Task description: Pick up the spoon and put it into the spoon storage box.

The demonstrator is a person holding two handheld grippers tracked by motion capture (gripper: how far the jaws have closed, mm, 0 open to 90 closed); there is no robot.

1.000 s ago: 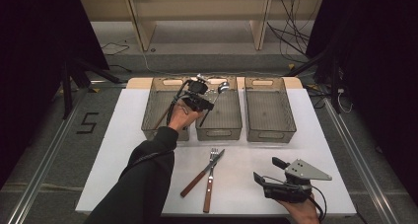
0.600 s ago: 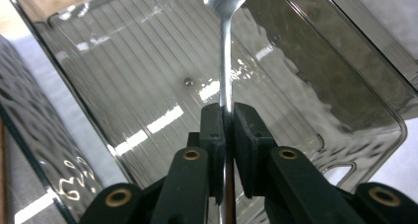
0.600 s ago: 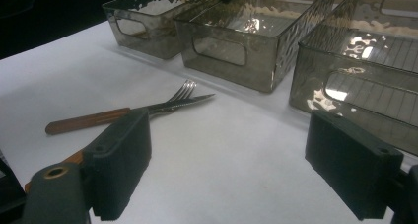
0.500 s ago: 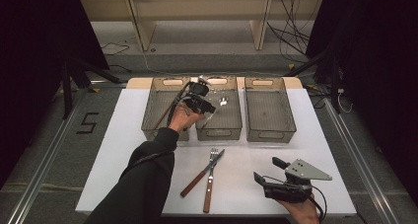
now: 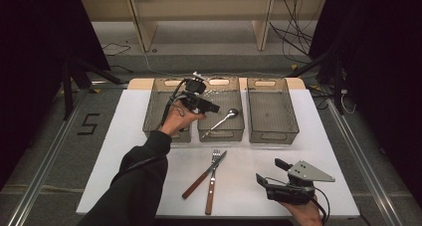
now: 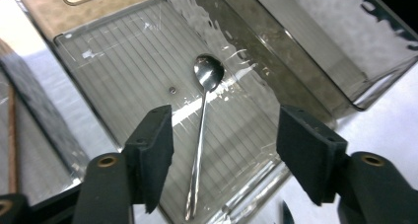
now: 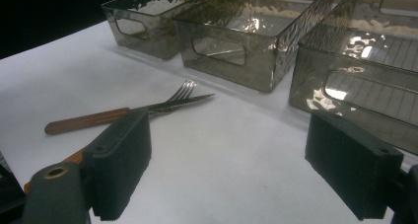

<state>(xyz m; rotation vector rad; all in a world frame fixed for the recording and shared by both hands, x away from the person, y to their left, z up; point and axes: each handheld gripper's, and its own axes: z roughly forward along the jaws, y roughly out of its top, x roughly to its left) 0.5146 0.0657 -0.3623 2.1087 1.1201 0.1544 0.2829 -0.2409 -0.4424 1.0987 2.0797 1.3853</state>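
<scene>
Three clear grey bins in a row at the far edge of the white tabletop [image 5: 124,151], listed from left to right. Left bin [image 5: 158,117]: partly hidden by the left hand, contents not discernible. Middle bin [image 5: 222,131]: one metal spoon [image 5: 222,120] lying flat on the ribbed floor, bowl toward the far right, handle toward the near left corner. Right bin [image 5: 272,112]: bare ribbed floor. Left gripper [image 6: 223,140] held above the middle bin, jaws just opened and standing wide apart, spoon below and between them, untouched by either pad. On the tabletop in front of the bins, a fork [image 5: 212,181] and a knife [image 5: 203,175], both wooden-handled, crossed and touching. Right gripper [image 7: 226,160] low near the right front edge, jaws wide apart, nothing between them.
</scene>
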